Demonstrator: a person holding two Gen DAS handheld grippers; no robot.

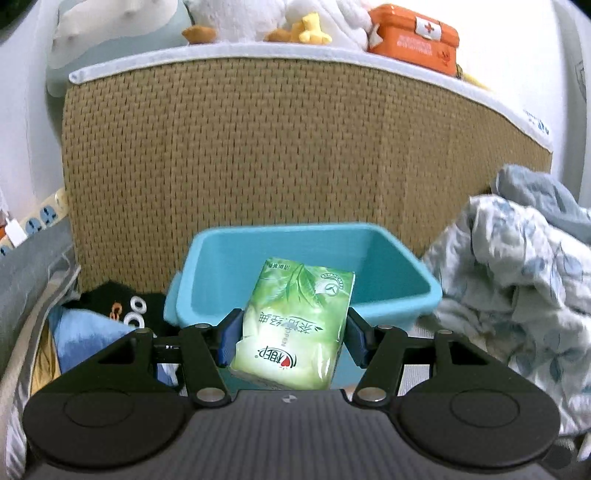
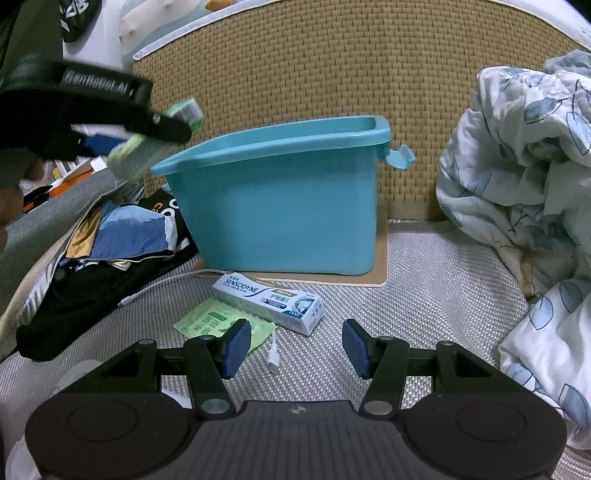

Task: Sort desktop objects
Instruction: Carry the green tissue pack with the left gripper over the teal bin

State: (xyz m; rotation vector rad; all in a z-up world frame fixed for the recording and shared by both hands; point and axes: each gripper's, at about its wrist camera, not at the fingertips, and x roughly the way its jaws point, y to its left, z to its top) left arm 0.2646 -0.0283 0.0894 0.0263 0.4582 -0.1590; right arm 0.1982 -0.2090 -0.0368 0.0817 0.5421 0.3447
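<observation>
While left tool [image 1: 291,338] grips tissues [image 1: 295,325], quilt [image 1: 517,280] flanks bin [image 1: 391,291].

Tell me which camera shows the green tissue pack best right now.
The left wrist view: the green tissue pack fills the centre, clamped in the left hand-held gripper above the blue bin. The right wrist view catches only a blurred part of it at upper left.

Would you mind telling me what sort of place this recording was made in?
Most likely a bedroom, worked on a bed: a rumpled floral quilt, a woven-mat headboard topped with plush toys, and clothes heaped beside the blue bin.
</observation>
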